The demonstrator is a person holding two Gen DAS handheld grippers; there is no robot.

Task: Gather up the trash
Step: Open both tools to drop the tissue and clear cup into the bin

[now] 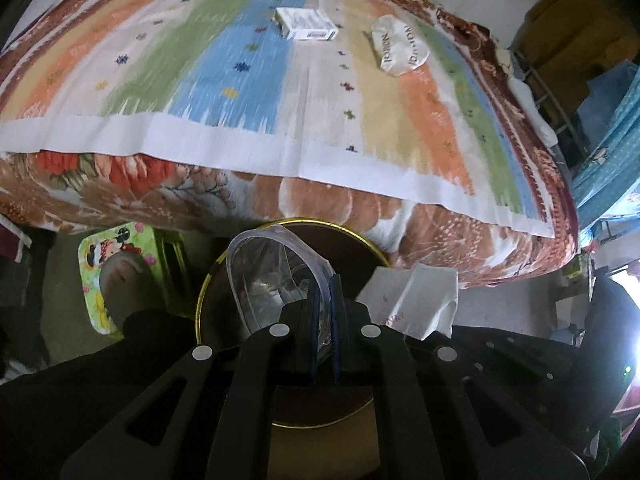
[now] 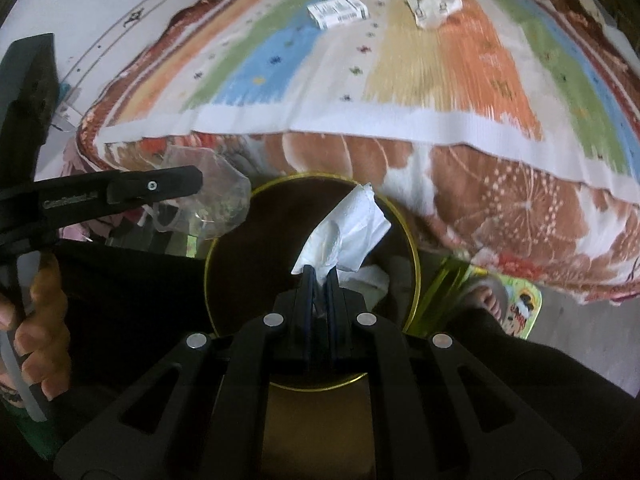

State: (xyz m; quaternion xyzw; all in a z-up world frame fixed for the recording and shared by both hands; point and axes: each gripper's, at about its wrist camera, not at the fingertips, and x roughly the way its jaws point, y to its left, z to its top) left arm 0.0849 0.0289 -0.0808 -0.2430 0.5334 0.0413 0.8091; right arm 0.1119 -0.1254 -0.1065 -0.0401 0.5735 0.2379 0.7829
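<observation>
Left wrist: left tool (image 1: pixel 326 312) clamped on clear plastic bag (image 1: pixel 272 276) above bin (image 1: pixel 208 280), lower centre; light film may cling | Right wrist: right tool (image 2: pixel 320 284) clamped on tissue (image 2: pixel 348 228) over bin; may drift past rim; box (image 2: pixel 338 11), wrapper (image 2: pixel 432 4) remain on bed (image 2: pixel 400 92), top.

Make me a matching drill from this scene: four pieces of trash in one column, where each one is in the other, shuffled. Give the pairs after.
1. clear plastic bag
2. white tissue
3. small white box
4. crumpled wrapper

a. on the bed, on the blue stripe
b. in the right gripper
c. on the bed, at the yellow-orange stripes
d. in the left gripper

Pairs: 1-d, 2-b, 3-a, 4-c
</observation>
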